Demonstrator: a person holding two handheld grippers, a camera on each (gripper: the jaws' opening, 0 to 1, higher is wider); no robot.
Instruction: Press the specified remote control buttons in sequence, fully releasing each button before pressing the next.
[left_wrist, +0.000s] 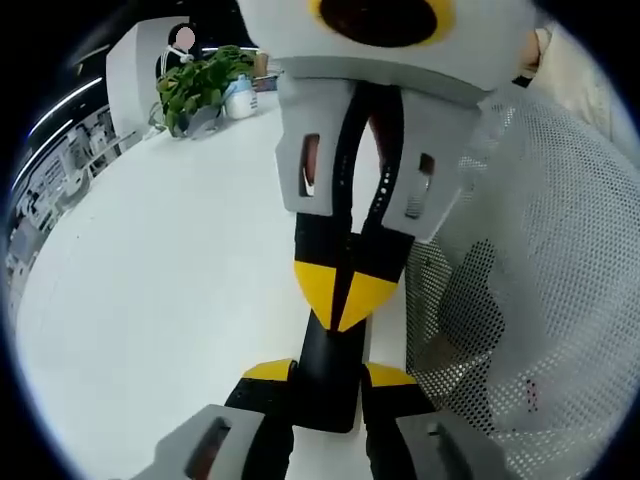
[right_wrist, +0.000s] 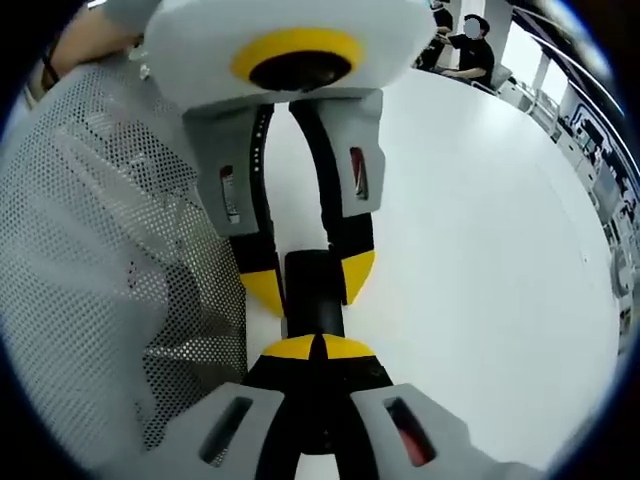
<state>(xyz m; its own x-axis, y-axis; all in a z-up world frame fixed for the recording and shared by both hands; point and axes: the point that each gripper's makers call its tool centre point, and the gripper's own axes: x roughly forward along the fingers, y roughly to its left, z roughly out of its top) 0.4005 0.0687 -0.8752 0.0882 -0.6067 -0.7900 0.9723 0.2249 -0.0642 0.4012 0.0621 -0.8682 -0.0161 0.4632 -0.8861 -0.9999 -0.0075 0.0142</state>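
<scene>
The slim black remote control (left_wrist: 328, 375) lies on the glossy white surface (left_wrist: 160, 280), clamped between the left hand-held gripper (left_wrist: 328, 375), while the right hand-held gripper (right_wrist: 318, 347) presses it with yellow tips closed.

no writing, label, brand or number can be read anywhere here. the bottle (left_wrist: 240, 97) just beside the potted plant (left_wrist: 198, 85) on the table (left_wrist: 150, 280) carries a label, but it is too small and blurred to make out.
</scene>
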